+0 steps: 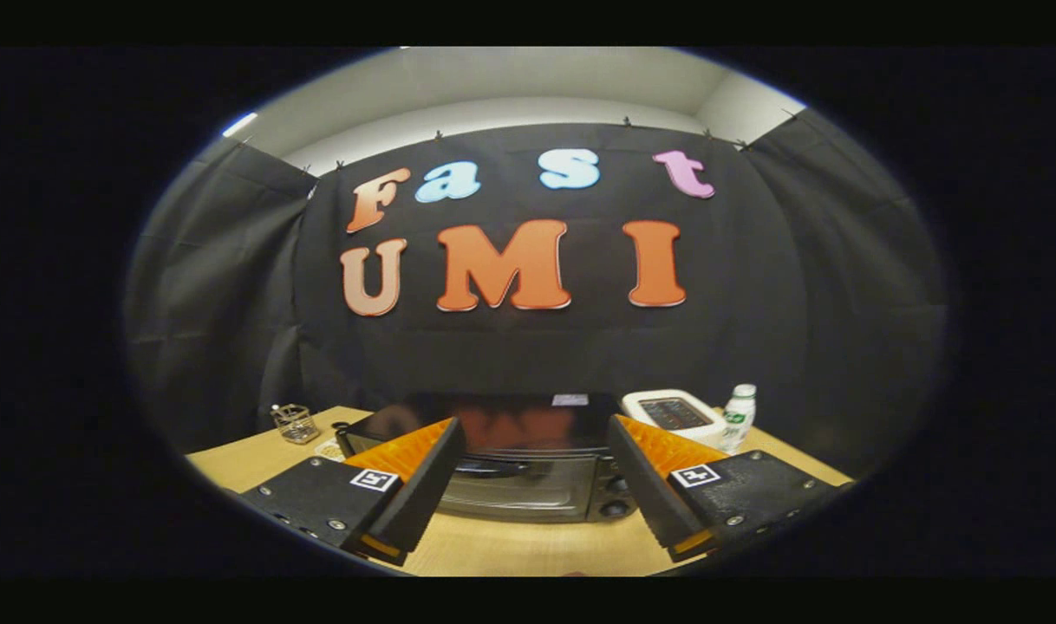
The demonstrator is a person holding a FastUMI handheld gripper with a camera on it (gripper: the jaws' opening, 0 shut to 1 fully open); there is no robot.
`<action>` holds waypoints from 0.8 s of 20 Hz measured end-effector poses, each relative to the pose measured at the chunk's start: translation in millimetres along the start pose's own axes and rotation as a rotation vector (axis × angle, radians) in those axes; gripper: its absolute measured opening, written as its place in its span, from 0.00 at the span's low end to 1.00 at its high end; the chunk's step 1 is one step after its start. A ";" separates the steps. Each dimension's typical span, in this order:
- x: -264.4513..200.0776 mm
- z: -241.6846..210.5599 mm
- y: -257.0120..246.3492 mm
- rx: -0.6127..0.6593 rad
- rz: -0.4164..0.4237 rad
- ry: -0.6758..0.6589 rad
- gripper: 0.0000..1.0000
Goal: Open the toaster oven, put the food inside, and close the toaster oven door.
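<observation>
Toaster oven (528, 468): glossy black top, reflections seen in it; door glass shiny, body dark metal. Table (528, 546): smooth light wood grain, matt. Booth wall (753, 347): matt black cloth, creased. Toaster (674, 416): glossy white plastic. Bottle (739, 418): white plastic. Gripper (532, 472) fingers spread apart, nothing held.

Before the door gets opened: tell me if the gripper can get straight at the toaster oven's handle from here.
Probably yes. The gripper is open, its fingers spread wide, and the toaster oven sits just ahead between them with its door shut. Bare wooden table lies between, and the handle near the door's top faces the fingers unobstructed.
</observation>
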State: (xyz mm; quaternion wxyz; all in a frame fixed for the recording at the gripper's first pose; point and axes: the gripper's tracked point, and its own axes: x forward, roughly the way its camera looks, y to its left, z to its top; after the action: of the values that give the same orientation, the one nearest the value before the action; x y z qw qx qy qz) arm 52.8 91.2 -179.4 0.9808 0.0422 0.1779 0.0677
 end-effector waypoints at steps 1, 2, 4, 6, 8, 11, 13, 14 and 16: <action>9.4 -9.5 6.4 0.011 0.010 0.020 0.98; 19.4 -15.6 11.5 0.013 0.010 0.033 0.99; 37.8 -27.3 20.4 0.008 0.011 0.050 0.98; 51.6 -40.2 29.2 0.000 0.013 0.067 0.99; 59.0 -41.8 29.0 -0.045 -0.010 0.041 0.98; 62.3 -43.1 29.0 -0.070 -0.012 0.025 0.98; 59.1 -45.0 31.1 -0.064 0.003 0.016 0.96; 54.2 -45.2 33.4 -0.069 0.013 0.002 0.96; 42.2 -49.3 36.2 -0.049 0.043 -0.014 0.92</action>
State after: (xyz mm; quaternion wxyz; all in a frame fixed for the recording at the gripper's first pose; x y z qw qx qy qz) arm 70.1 136.0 -236.0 0.9811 0.0227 0.1683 0.0929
